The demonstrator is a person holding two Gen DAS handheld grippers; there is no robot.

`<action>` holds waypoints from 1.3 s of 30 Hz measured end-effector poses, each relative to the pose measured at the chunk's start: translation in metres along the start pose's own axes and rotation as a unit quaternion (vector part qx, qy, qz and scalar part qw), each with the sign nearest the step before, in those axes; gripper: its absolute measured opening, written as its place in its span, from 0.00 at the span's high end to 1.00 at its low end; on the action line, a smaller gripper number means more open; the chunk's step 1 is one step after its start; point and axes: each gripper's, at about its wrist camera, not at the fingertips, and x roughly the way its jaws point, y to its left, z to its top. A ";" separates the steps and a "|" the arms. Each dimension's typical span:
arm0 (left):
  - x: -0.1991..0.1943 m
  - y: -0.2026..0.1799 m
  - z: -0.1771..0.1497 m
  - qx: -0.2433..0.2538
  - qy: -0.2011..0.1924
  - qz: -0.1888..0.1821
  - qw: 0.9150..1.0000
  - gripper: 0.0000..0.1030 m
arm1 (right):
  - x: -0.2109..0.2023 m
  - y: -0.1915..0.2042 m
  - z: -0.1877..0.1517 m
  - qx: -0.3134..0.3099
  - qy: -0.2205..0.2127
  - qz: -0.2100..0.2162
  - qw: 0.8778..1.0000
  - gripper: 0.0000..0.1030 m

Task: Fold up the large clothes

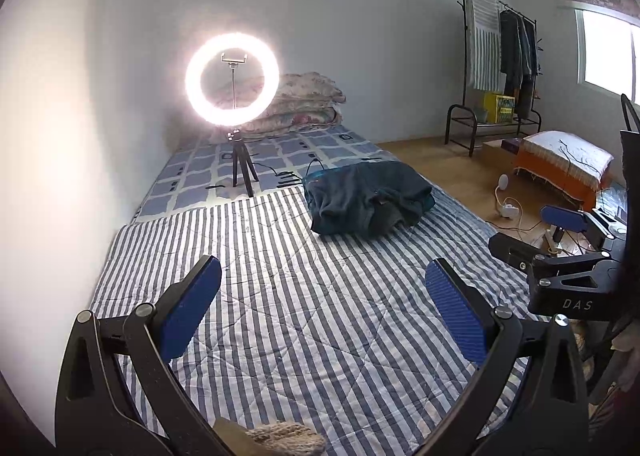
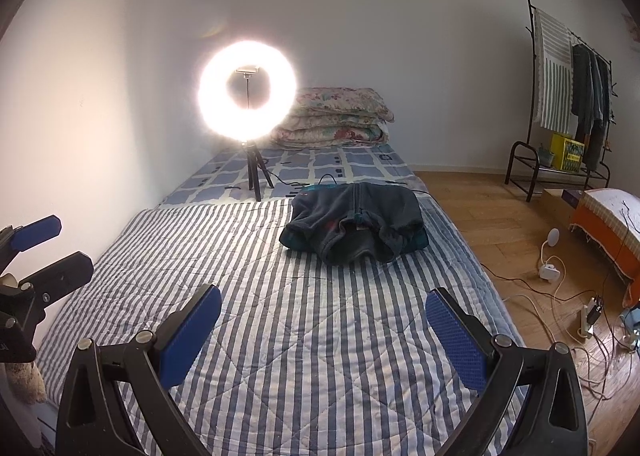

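A dark teal fleece garment [image 1: 368, 195] lies folded in a thick bundle on the blue-and-white striped quilt [image 1: 304, 296], toward its far right side; it also shows in the right wrist view as the same garment [image 2: 356, 223] on the quilt [image 2: 300, 316]. My left gripper [image 1: 322, 300] is open over the near part of the quilt, nothing between its blue pads. My right gripper [image 2: 323, 330] is open too, well short of the garment. The right gripper [image 1: 560, 232] appears at the right edge of the left wrist view; the left gripper [image 2: 40, 252] appears at the left edge of the right wrist view.
A lit ring light on a small tripod [image 2: 248, 95] stands on the checked sheet behind the quilt, its cable running toward the garment. Folded floral bedding [image 2: 340, 115] is stacked at the wall. Right of the bed: wood floor with cables [image 2: 560, 296], a clothes rack [image 2: 568, 95], an orange-covered stool [image 2: 612, 223].
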 end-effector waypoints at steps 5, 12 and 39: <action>0.000 0.001 0.000 0.002 -0.003 0.003 1.000 0.00 | 0.001 0.000 0.000 0.002 0.001 0.001 1.000 0.00; 0.001 0.002 0.001 -0.001 0.001 0.001 1.000 0.00 | 0.001 0.000 0.000 0.003 0.001 0.002 1.000 0.00; -0.003 -0.001 0.000 -0.008 0.001 0.011 1.000 0.00 | 0.002 0.005 0.000 0.012 0.002 0.003 1.000 0.00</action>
